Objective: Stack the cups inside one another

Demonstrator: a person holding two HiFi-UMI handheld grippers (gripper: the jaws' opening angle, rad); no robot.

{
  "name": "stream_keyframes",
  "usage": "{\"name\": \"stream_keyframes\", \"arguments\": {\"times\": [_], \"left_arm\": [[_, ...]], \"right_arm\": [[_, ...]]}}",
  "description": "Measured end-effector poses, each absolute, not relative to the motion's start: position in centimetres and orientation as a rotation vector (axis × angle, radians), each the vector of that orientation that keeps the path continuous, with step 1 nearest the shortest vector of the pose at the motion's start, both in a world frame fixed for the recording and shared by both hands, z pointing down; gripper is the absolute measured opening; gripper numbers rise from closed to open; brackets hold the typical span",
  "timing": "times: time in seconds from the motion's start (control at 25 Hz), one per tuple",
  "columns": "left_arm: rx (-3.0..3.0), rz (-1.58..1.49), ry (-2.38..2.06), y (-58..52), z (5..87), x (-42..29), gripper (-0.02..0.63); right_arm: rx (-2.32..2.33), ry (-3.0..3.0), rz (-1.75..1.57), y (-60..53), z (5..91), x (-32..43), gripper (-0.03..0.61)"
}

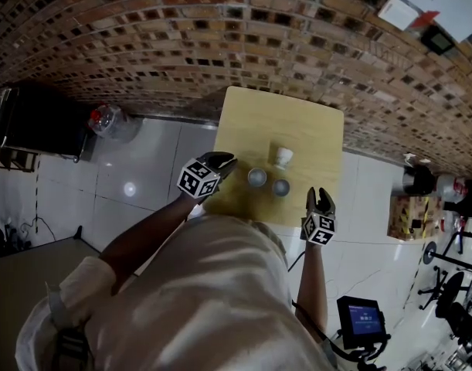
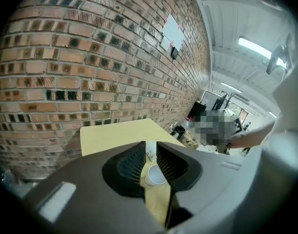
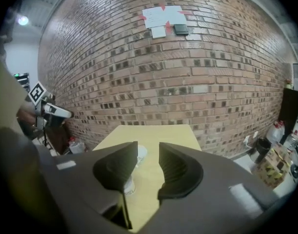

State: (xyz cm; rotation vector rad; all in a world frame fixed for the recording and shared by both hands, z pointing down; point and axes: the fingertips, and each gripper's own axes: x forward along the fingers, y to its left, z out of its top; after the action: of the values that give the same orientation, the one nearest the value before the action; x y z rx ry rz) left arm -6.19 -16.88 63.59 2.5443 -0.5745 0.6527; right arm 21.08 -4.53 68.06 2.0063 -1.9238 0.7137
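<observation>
Smooth pale-yellow table point(image 1: 297, 122) stood against rough brick wall point(image 1: 220, 37), round white cup point(image 1: 282, 158) behind two cups point(image 1: 256, 178) near its front edge, cup print unreadable, left gripper point(image 1: 224, 161) ribbed jaws barely parted, empty, right gripper point(image 1: 321, 198) jaws wider, empty.

nearest cup point(image 3: 129, 186): half behind jaw | rear cup point(image 2: 150, 151): sliver between jaws

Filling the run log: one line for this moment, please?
stack: not started | left gripper: open, empty | right gripper: open, empty | cups: three, unstacked, on table
</observation>
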Motion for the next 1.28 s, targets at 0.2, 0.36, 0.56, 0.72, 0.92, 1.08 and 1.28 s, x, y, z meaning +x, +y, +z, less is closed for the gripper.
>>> {"name": "stream_keyframes", "arguments": {"times": [0.2,0.36,0.56,0.72,0.92,1.08,1.28], "left_arm": [[2.553,0.681,-0.566,-16.2,63.4,-6.1,0.089],[2.568,0.727,-0.604,-15.9,63.2,-6.6,0.098],[2.588,0.826,-0.707,-15.7,62.8,-8.0,0.109],[2.563,0.834,-0.769,-16.0,62.5,-7.8,0.109],[2.552,0.888,-0.829,-15.5,62.1,-7.9,0.109],[2.517,0.925,-0.873,-14.5,62.2,-8.3,0.109],[2.465,0.939,-0.927,-13.7,62.7,-9.4,0.109]], "right_arm": [[1.757,-2.049,0.614,-8.0,68.0,21.1,0.123],[1.554,-2.115,0.482,-11.2,68.0,20.7,0.121],[1.308,-2.170,0.381,-14.9,69.9,19.1,0.121],[1.115,-2.223,0.343,-16.5,71.3,18.3,0.121],[0.878,-2.196,0.306,-18.4,74.7,17.4,0.121],[0.742,-2.180,0.322,-19.1,77.8,16.9,0.121],[0.616,-2.172,0.344,-20.0,80.0,16.6,0.123]]}}
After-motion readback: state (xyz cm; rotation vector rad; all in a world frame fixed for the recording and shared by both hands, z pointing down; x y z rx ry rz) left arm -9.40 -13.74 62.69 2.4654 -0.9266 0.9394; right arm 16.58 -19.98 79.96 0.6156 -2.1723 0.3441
